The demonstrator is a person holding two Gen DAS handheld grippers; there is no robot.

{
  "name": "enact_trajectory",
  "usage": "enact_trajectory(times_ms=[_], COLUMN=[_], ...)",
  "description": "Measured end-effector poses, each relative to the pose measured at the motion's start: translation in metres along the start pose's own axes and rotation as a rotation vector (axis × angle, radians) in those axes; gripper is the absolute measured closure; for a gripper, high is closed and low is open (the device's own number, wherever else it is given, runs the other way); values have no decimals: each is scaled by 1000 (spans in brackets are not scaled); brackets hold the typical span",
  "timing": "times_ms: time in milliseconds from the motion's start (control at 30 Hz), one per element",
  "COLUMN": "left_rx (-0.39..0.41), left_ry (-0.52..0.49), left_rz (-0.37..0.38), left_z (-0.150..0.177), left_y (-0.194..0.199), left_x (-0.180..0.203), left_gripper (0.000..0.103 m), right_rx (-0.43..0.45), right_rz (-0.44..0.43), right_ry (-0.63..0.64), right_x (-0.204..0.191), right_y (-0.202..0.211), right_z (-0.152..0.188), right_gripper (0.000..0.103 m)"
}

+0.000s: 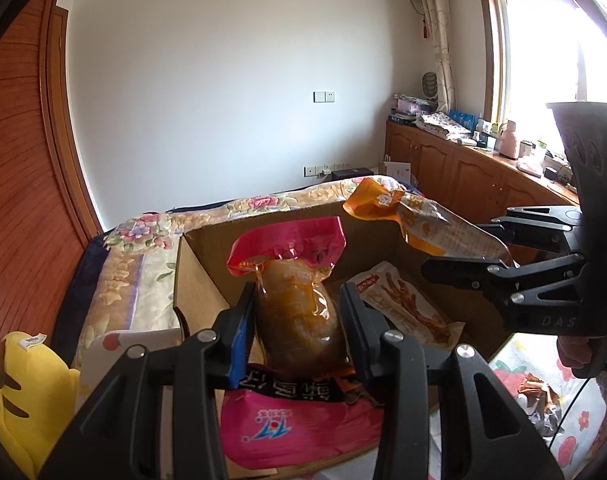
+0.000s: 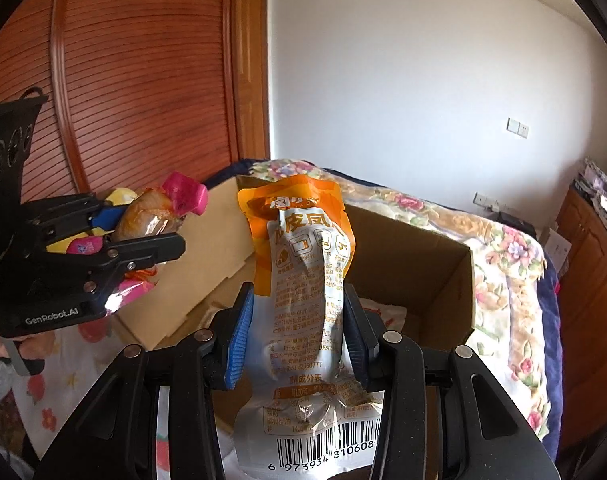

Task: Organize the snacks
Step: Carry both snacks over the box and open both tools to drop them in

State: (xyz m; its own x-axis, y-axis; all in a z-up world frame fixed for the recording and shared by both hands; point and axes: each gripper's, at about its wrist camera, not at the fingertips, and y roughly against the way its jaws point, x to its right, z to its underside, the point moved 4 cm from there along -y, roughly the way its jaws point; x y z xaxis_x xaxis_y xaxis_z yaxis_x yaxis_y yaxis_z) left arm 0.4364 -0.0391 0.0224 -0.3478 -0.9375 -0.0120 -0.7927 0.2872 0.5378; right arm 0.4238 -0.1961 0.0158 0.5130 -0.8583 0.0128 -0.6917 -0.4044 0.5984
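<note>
A: Why are both packets up in the air over the cardboard box?

B: My guess is that they are on the way in; the left gripper is clamped on a pink-topped vacuum pouch with brown meat inside, its fingers pressing the bulging middle; the right gripper is clamped on an orange-and-white chicken-feet packet, pinched across its printed back so the barcode end hangs toward the camera.

A: Why grip the middles rather than the sealed edges?

B: Probably because the film is slick and the contents heavy; a bite on the thick part seems less likely to slip; the tops flop over free as a result.

A: And the box itself?

B: It stands open on a floral quilt on the bed; one chicken-feet packet already lies on its floor, so it looks like the collecting place; a large pink bag lies under the left gripper at the box's near edge; a yellow plush toy sits just outside.

A: Any risk?

B: The two grippers hang near each other over one opening; lowering both together could tangle the loose tops.
</note>
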Motion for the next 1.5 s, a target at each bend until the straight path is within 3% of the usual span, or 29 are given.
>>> enact_trajectory(times_ms=[433, 733, 833, 1233, 1500], left_rx=[-56, -70, -47, -23, -1], left_ry=[20, 19, 7, 6, -11], left_rz=[9, 21, -12, -14, -16], left_z=[13, 22, 22, 26, 30], left_y=[-31, -32, -29, -5, 31], left_x=[-2, -2, -2, -3, 4], left_gripper=[62, 59, 58, 56, 56], right_rx=[-37, -47, -44, -42, 4], right_rz=[28, 56, 57, 79, 57], right_ry=[-9, -2, -8, -20, -50], right_x=[14, 10, 10, 8, 3], right_y=[-24, -29, -29, -23, 22], right_z=[8, 9, 8, 13, 14], right_gripper=[60, 59, 57, 47, 47])
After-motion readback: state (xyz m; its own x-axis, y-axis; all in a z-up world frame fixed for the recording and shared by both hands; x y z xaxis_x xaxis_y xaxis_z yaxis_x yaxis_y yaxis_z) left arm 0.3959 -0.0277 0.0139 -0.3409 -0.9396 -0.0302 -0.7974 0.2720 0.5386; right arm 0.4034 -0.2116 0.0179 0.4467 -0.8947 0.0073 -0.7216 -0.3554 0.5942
